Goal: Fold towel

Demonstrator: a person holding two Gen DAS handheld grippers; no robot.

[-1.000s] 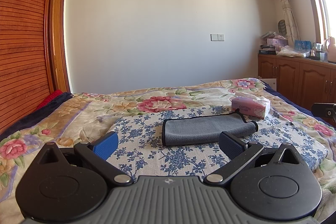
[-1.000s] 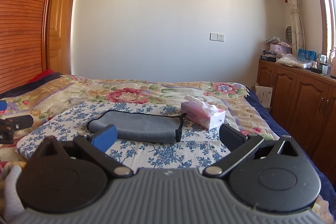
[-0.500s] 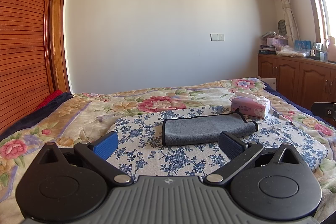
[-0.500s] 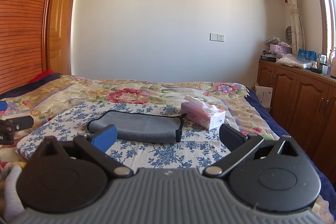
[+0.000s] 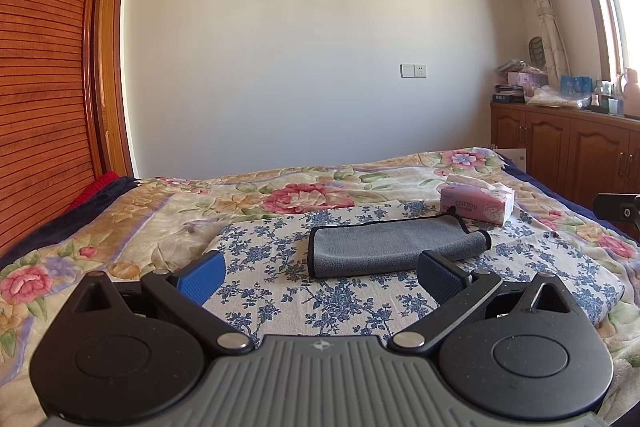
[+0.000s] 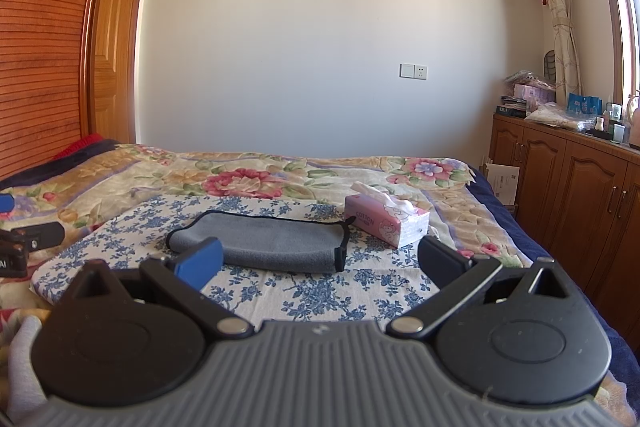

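The left gripper [image 5: 320,273] has its two fingers wide apart and holds nothing, and the right gripper [image 6: 320,265] is the same, spread and empty. Compared with the pictures from one second ago and half a second ago, almost nothing changes: both grippers hover at the same place in front of the bed, and the view does not shift in a way I can notice. I judge from this that the work is either finished or paused, because the towel [image 5: 394,247] already lies folded, doubled over with a rounded fold. It is ahead of the left gripper, a little to the right of its middle line, near but not touching the fingers; from the right gripper it is ahead and a little to the left [image 6: 260,243]. Its long axis runs across both views, from left to right, so its short ends point to the sides and a long edge faces the grippers. It rests on the blue flowered cloth [image 5: 280,247]. Beyond its right end stands the pink tissue box [image 5: 478,203], just beside it.
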